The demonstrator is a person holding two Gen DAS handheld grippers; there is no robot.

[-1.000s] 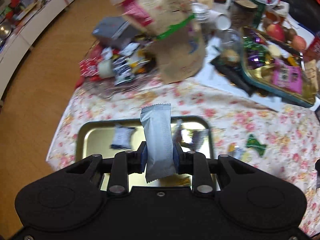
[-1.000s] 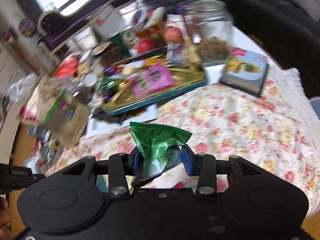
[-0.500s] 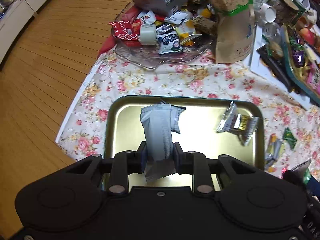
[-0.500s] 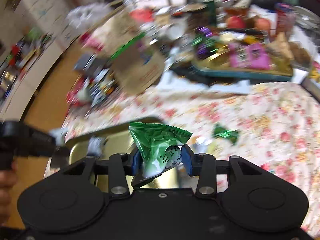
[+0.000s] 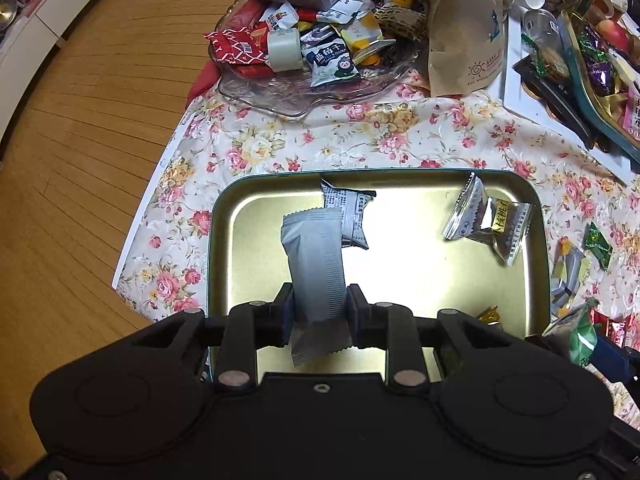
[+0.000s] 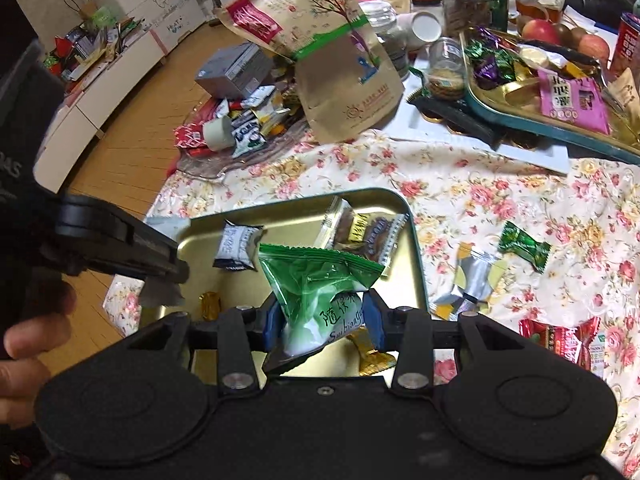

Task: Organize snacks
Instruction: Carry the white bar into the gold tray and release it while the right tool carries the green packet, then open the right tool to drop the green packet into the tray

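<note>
Snacks lie across the flowered surface (image 5: 360, 140), most of them in containers. From the left wrist view, the gold tray (image 5: 224, 240) holds a grey-and-black printed packet (image 5: 352, 216) at its far edge, two silver-and-gold packets (image 5: 488, 220) at the right and a small gold candy (image 5: 488, 314) near its front. The left gripper (image 5: 318, 312) hangs over the tray; its fingers are easing apart, with a plain grey packet (image 5: 314, 260) between them, their pads touching its sides. Beyond, a glass dish (image 5: 320, 92) is heaped with wrapped sweets, a roll of tape and a grey box.

From the right wrist view, the right gripper (image 6: 322, 320) has its fingers clamped on a green packet (image 6: 316, 276) above the tray's near right part. Loose sweets lie on the cloth right of the tray, and a teal-rimmed tray (image 6: 520, 120) farther back holds purple and green candies and a pink packet.
</note>
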